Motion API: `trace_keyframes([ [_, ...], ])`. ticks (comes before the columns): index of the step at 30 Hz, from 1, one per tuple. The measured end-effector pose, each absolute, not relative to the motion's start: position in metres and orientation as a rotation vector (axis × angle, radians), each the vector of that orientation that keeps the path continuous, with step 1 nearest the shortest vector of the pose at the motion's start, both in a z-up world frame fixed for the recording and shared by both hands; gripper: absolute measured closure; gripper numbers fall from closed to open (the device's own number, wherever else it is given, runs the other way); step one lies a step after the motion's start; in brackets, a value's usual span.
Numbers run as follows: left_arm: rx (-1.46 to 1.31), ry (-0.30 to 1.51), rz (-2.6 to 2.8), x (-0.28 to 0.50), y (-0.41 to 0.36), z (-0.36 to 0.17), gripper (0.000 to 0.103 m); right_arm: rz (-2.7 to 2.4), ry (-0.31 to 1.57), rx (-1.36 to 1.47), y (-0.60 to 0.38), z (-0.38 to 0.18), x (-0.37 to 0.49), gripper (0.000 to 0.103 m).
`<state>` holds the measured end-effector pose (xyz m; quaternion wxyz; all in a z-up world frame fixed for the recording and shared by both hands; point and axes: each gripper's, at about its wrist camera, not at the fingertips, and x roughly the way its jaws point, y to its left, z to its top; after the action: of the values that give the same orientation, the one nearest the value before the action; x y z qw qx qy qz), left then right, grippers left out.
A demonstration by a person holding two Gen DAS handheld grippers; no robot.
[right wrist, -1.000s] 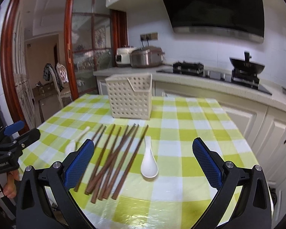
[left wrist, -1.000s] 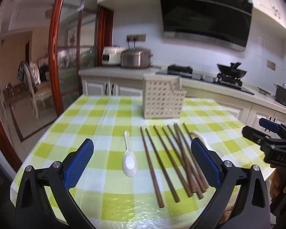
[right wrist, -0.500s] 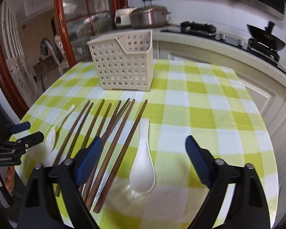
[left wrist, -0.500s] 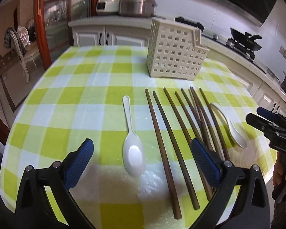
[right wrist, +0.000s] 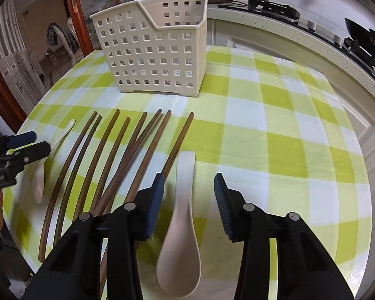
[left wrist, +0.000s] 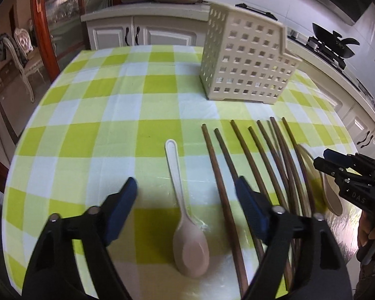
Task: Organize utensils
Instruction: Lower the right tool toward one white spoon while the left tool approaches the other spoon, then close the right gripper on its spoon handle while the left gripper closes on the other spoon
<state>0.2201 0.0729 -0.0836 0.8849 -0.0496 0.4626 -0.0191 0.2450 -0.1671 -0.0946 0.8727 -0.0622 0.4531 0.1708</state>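
On the green-and-white checked tabletop (left wrist: 92, 135), everything lay on the near side of the cream perforated utensil basket (left wrist: 250, 60), which stood upright toward the far edge. Farthest left of the basket lay the slim white spoon (left wrist: 185, 212), its long axis running toward and away from the basket, handle tip pointing to the far side and bowl nearest the camera. The left gripper (left wrist: 186, 192) straddled that handle; its jaws had just been closing but stood fairly wide, neither pad touching the spoon. Next, directly in front of the basket, the brown chopsticks (right wrist: 117, 165) lay side by side, slightly fanned, their far tips pointing toward the basket and a few crossing one another. Just right of the last chopstick lay the broad white spoon (right wrist: 182, 215), also lengthwise toward the basket, flat handle end far and bowl near. The right gripper (right wrist: 188, 187) bracketed that handle; its jaws had just been closing and stood narrow, with gaps still visible on both sides.
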Motion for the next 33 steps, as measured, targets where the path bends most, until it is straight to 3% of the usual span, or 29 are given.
trace_keyframes([
  [3, -0.114, 0.994, -0.035, 0.23, 0.079, -0.091, 0.045, 0.358, 0.951, -0.144, -0.164, -0.096, 0.25, 0.063],
  [12, -0.108, 1.041, -0.037, 0.249, 0.082, -0.101, 0.068, 0.366, 0.978, -0.175, -0.161, -0.104, 0.261, 0.063],
  [23, -0.048, 1.062, -0.017, 0.256, 0.072, -0.104, 0.079, 0.395, 0.998, -0.206, -0.156, -0.109, 0.266, 0.071],
  [27, -0.042, 1.062, -0.009, 0.257, 0.073, -0.105, 0.09, 0.402, 0.994, -0.214, -0.155, -0.107, 0.266, 0.073],
  [33, -0.016, 1.056, -0.009, 0.258, 0.069, -0.105, 0.09, 0.398, 0.993, -0.229, -0.154, -0.109, 0.266, 0.084],
])
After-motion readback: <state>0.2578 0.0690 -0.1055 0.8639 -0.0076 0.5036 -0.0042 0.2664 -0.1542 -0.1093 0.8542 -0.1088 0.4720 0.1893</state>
